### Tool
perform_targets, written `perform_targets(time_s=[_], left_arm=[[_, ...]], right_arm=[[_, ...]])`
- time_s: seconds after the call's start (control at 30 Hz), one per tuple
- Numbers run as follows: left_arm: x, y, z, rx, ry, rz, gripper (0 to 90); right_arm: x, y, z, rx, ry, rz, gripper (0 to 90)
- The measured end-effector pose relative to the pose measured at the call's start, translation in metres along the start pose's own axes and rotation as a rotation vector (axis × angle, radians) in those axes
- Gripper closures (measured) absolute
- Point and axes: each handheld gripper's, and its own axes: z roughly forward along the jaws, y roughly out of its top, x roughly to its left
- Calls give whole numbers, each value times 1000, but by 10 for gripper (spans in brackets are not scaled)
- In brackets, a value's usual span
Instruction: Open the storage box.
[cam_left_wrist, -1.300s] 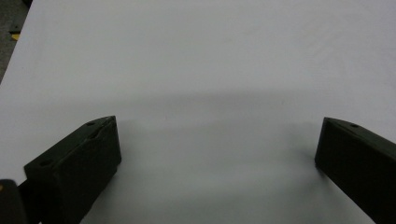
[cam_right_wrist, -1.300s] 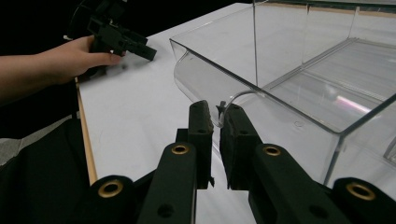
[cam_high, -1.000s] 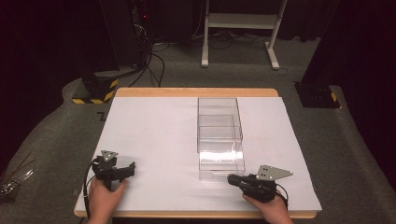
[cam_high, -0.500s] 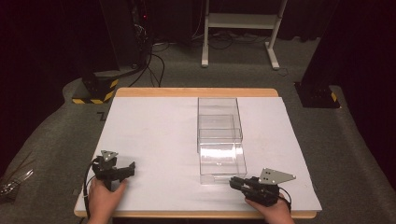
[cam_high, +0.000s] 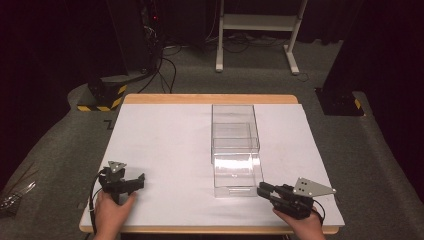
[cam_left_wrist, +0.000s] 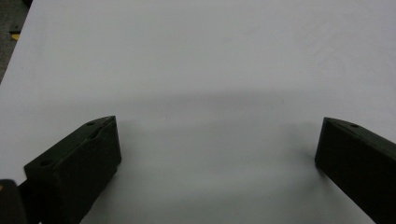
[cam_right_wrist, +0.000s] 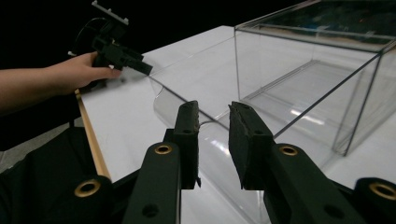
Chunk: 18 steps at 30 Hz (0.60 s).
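Note:
A clear plastic box (cam_high: 234, 119) stands on the white tabletop (cam_high: 165, 145), and its clear drawer (cam_high: 238, 175) is pulled out toward the near edge. My right gripper (cam_high: 260, 190) lies just right of the drawer's front corner. Its jaws have just been opening and stand a little apart, pressing on nothing. In the right gripper view the drawer's curved front (cam_right_wrist: 164, 100) runs just beyond the right gripper (cam_right_wrist: 212, 111), with the box (cam_right_wrist: 317, 70) behind it. At the near left, my left gripper (cam_high: 141, 179) rests low over the table. Its jaws (cam_left_wrist: 217, 123) are wide open over bare white surface.
A white metal stand (cam_high: 257, 22) and black equipment with cables (cam_high: 150, 30) are on the grey carpet beyond the table. A yellow-and-black striped base (cam_high: 105, 95) sits off the far left corner. The left hand and its gripper (cam_right_wrist: 122, 52) are at the right gripper view's far left.
The right gripper's jaws have parted and it has drawn back right, toward the near edge. The drawer's front now sits a little nearer the near edge. The left gripper has stayed put.

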Motion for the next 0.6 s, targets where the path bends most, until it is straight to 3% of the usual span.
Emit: perform_targets(time_s=[0.17, 0.3, 0.6], left_arm=[[0, 0, 0, 0, 0, 0, 4], [0, 0, 0, 0, 0, 0, 4], [0, 0, 0, -1, 0, 0, 4]], right_arm=[[-8, 5, -7, -35, -58, -1, 720], [-17, 5, -10, -38, -145, -1, 699], [-47, -15, -12, -15, -298, 63, 694]])
